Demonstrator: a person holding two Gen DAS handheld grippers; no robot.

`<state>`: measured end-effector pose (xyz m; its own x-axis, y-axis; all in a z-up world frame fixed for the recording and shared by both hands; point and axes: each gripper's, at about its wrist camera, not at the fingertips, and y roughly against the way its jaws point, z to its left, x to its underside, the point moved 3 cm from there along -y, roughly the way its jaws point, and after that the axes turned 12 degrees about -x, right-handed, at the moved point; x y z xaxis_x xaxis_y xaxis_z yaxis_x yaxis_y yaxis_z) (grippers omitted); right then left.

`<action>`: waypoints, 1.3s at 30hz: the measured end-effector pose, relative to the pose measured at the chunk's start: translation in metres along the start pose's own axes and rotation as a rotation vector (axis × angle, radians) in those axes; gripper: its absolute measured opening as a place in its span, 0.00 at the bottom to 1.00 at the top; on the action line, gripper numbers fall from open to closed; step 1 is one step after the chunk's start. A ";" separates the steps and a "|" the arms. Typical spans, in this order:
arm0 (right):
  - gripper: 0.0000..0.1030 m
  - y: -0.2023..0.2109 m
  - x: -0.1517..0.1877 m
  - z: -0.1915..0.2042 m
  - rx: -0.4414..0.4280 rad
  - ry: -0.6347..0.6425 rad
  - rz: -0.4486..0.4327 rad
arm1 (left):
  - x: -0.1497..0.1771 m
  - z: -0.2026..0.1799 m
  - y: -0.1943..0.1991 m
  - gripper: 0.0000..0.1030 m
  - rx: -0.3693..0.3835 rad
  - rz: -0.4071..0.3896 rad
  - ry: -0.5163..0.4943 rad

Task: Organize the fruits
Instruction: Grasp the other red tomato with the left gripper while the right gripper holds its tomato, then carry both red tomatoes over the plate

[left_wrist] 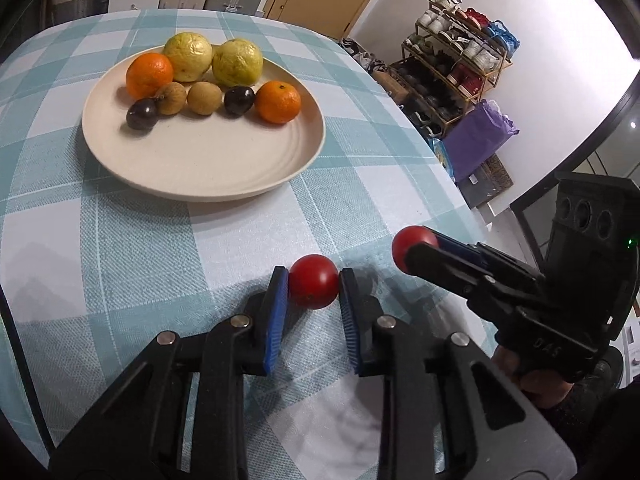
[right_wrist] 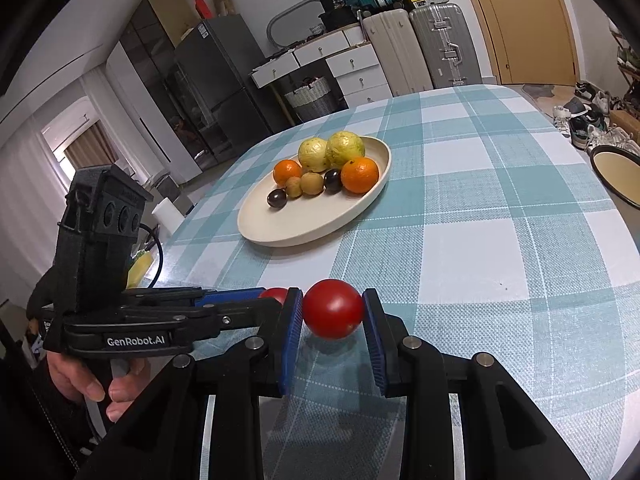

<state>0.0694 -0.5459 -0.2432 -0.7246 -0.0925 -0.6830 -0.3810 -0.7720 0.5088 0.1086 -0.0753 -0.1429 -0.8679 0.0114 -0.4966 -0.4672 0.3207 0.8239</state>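
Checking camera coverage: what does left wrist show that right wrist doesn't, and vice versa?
Only the left wrist view: a shoe rack and a purple bag past the table edge.

Only the right wrist view: a fridge, suitcases, a white drawer unit, and a dark-rimmed round object at the table's right edge.

Both: the plate of fruit on the checked tablecloth, the left gripper shut on one tomato, the right gripper shut on the other tomato.
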 end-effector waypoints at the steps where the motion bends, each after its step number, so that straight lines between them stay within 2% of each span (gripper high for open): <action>1: 0.29 -0.001 -0.001 0.000 0.001 -0.001 0.002 | -0.001 0.001 0.000 0.22 0.005 0.000 0.001; 12: 0.29 -0.017 -0.019 0.006 -0.005 0.014 0.011 | -0.025 0.030 0.025 0.22 0.034 -0.064 0.052; 20: 0.29 -0.046 -0.047 0.018 -0.031 0.058 0.016 | -0.057 0.065 0.045 0.22 0.002 -0.136 0.094; 25: 0.29 -0.068 -0.062 0.019 -0.049 0.060 0.027 | -0.073 0.084 0.042 0.22 -0.009 -0.142 0.123; 39: 0.30 -0.102 -0.091 0.007 -0.038 0.067 0.020 | -0.100 0.088 0.005 0.22 -0.009 -0.115 0.131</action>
<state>0.1700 -0.4544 -0.2288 -0.6910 -0.1491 -0.7073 -0.3443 -0.7925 0.5035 0.2081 0.0090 -0.1127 -0.8229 -0.1481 -0.5485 -0.5656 0.3041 0.7665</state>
